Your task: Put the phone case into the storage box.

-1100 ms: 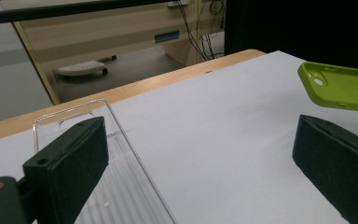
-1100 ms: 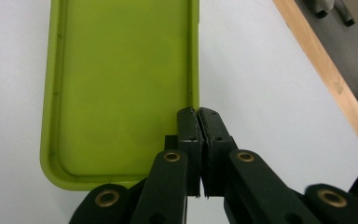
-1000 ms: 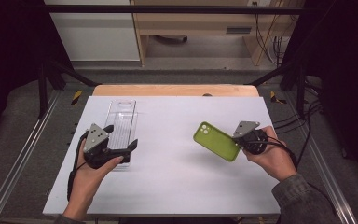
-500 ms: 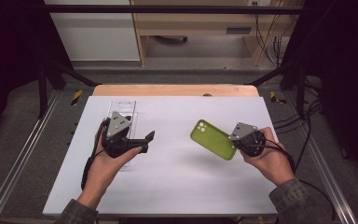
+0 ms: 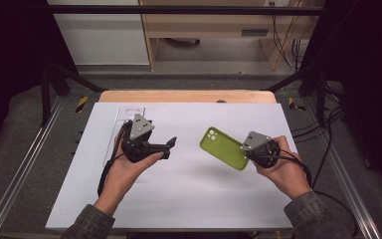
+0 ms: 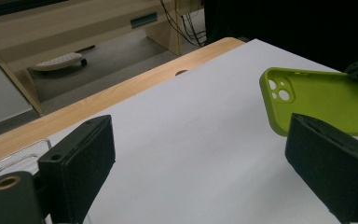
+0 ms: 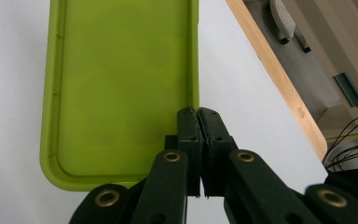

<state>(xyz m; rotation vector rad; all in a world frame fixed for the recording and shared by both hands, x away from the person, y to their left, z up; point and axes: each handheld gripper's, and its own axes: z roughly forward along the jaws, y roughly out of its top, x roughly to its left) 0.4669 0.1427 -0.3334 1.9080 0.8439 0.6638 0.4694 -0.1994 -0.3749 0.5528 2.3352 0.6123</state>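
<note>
Above the table, the right hand-held gripper (image 5: pixel 247 152) pinches the green phone case (image 5: pixel 224 148).

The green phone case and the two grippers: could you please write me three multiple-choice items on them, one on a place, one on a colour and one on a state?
1. Where is the phone case?
A. lying flat at the table's left edge
B. held over the right half of the table
C. on the floor

2. What colour is the phone case?
A. lime green
B. red
C. black

3. How do the left gripper's fingers stand?
A. shut on the case
B. shut on nothing
C. wide apart, with nothing between them

Answers:
1 B, as the high view shows the right gripper holding it above the white surface on that side.
2 A, as all three views show lime green.
3 C, as the left gripper view shows bare table between the two fingers.
</note>
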